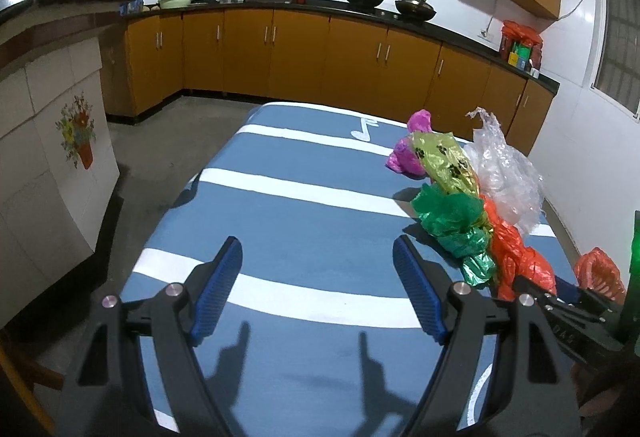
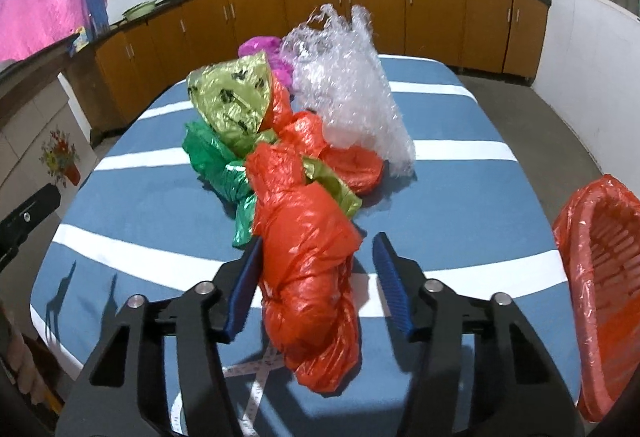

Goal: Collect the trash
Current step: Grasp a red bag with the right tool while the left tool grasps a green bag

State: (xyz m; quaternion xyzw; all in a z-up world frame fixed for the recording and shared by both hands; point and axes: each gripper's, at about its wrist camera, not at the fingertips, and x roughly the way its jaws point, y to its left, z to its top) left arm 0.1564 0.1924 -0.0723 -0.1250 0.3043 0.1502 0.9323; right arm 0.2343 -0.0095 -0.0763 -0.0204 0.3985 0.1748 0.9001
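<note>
A heap of crumpled plastic bags lies on the blue striped table (image 2: 460, 197). It holds an orange bag (image 2: 308, 261), a green bag (image 2: 216, 165), a yellow-green bag (image 2: 236, 101), a pink bag (image 2: 260, 47) and clear bubble wrap (image 2: 348, 97). My right gripper (image 2: 318, 257) is open, its fingers on either side of the orange bag's near end. My left gripper (image 1: 318, 265) is open and empty above the table, left of the heap (image 1: 456, 213). The right gripper's body (image 1: 568, 309) shows at the right of the left wrist view.
An orange basket lined with an orange bag (image 2: 600, 277) stands at the table's right edge, also in the left wrist view (image 1: 600, 273). Wooden kitchen cabinets (image 1: 300, 49) with a dark counter run along the far walls. A white cabinet (image 1: 48, 141) stands left of the table.
</note>
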